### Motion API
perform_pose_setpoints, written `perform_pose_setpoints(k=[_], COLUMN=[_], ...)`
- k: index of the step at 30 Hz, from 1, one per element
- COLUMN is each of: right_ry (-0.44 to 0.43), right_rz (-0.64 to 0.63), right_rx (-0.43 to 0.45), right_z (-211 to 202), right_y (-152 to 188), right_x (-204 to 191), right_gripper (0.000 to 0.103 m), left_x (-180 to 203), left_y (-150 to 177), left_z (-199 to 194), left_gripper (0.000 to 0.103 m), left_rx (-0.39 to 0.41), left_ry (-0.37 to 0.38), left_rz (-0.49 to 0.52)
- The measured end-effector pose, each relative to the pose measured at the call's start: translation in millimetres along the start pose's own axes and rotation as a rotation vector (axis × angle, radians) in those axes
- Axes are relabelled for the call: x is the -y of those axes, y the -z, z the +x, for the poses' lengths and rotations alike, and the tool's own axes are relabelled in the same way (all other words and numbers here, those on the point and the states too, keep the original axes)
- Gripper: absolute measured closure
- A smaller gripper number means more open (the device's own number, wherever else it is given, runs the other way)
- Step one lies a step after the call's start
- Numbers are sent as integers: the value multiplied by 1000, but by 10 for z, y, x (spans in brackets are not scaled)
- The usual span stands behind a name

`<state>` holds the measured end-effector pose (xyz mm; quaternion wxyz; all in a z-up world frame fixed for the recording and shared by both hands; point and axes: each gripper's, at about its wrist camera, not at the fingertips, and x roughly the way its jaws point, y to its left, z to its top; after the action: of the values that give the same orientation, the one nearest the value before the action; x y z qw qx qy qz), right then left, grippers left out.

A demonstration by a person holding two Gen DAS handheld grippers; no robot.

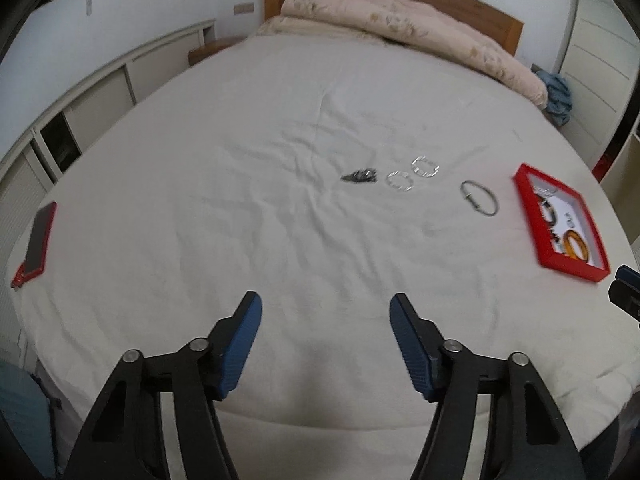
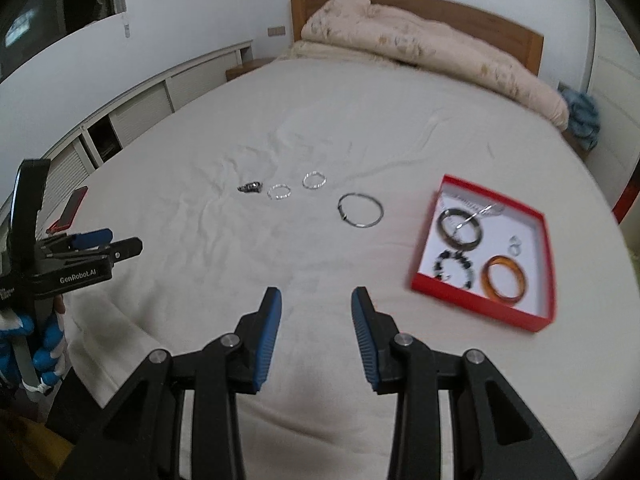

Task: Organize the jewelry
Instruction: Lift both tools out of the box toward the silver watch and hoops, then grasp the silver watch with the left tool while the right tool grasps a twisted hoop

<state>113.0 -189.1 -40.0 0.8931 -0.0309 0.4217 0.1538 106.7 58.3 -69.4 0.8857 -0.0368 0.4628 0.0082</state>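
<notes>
Holding bangles: red box

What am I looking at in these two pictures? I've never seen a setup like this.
A person holds a hand gripper in each hand; each carries a camera looking along its own two blue-padded fingers. One picture comes from the left gripper, the other from the right gripper. Both stand open and hold nothing.

They hover over a bed. On the sheet lie a dark beaded piece, two small silver rings and a thin metal bangle. To the right a red box already holds an orange bangle and other bracelets. A phone lies at the left edge.
</notes>
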Motion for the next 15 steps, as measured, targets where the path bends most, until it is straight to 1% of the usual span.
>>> perform_pose_setpoints(k=[1,3,5,8,15], right_ry=[-8,-20,-24,-36,-68], right_rz=[7,19,26,50,56], right_rx=[-7,-25,-43,-70,-88], right_z=[81,248,390,651,1061], right_y=[-17,-49,-79,-126,-264], right_x=[17,64,99,175,186], right_gripper=[68,68,68,68,68], left_x=[-27,-68,-99,-103,-82], left_y=[-15,-48,-100,-187,-441], left_z=[92,234,394,564,890], left_gripper=[45,49,50,50,50], left_rx=[-14,-34,-53,-61,-51], left_ry=[-2,-1,-2,1,24], left_rz=[-4,-9,-10,-6,25])
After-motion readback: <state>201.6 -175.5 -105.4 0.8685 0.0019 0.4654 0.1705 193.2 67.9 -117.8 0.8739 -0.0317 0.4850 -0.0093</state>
